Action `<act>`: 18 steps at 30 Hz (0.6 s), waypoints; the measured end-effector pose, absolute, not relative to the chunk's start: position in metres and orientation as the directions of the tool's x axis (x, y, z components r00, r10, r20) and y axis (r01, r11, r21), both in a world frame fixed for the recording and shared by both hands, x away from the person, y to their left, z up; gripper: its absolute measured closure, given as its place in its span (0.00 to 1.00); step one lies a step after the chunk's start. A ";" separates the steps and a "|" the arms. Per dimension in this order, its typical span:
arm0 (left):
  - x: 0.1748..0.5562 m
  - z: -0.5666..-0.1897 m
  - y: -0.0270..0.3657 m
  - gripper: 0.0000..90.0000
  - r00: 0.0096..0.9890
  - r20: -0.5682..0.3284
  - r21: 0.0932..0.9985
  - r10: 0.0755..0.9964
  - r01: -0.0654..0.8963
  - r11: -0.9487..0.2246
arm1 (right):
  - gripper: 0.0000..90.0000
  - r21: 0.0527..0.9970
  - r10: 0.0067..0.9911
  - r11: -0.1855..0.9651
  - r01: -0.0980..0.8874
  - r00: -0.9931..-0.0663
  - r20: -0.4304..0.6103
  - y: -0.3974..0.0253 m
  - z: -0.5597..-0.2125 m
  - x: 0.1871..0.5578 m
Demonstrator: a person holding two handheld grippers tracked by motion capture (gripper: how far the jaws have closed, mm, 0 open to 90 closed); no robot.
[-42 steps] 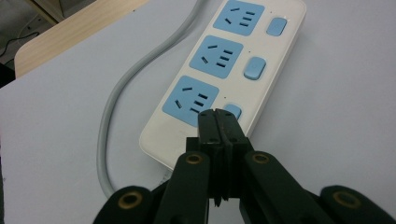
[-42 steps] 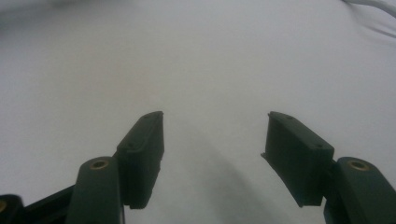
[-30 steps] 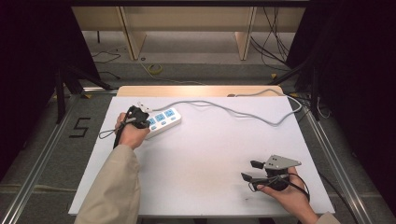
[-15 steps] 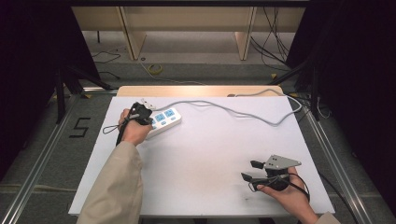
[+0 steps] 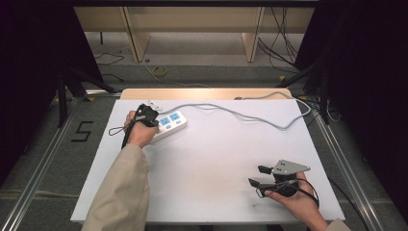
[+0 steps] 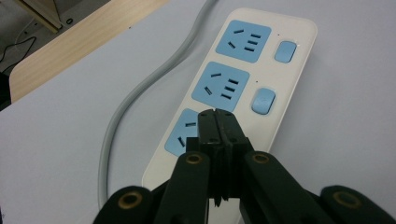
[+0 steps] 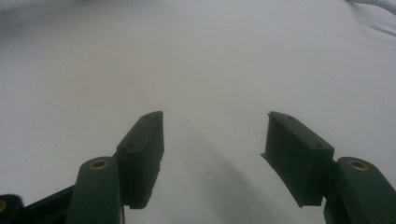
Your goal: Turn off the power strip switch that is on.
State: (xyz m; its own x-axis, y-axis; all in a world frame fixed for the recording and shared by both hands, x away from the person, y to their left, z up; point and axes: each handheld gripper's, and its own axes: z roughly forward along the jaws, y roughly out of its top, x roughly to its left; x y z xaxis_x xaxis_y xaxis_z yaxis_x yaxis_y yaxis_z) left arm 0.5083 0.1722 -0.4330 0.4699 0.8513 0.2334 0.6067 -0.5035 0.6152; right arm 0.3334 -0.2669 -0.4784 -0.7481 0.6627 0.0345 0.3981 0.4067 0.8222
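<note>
Strip: cream three-socket power strip with blue faces (image 6: 243, 88) lies near the desk's far-left corner. My left gripper (image 6: 217, 122), jaws pressed together, hovers over its nearest socket, likely to prod it. Right gripper (image 7: 212, 140) idles splayed and empty, near-right corner.

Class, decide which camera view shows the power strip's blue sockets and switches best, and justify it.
The left gripper view: the power strip sits close, its sockets and two switches distinct. The high view shows it small, beside the left gripper. The right gripper view faces bare white table.
</note>
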 end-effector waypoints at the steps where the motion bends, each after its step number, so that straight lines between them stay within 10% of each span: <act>1: 0.509 -0.432 0.172 1.00 0.470 0.232 0.617 0.851 0.606 -0.503 | 0.42 0.823 0.662 0.407 0.396 -0.748 0.033 -0.267 -0.479 0.334; 18: 0.519 -0.433 0.158 1.00 0.487 0.249 0.602 0.837 0.599 -0.528 | 0.42 0.823 0.662 0.409 0.395 -0.749 0.030 -0.268 -0.478 0.334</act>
State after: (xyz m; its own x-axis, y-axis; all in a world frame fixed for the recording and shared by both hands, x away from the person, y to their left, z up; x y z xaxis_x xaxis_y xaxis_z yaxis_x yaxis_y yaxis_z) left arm 0.5186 0.1584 -0.4330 0.4874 0.8369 0.2493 0.5991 -0.5282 0.6018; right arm 0.3338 -0.2678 -0.4783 -0.7492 0.6616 0.0303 0.3945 0.4091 0.8228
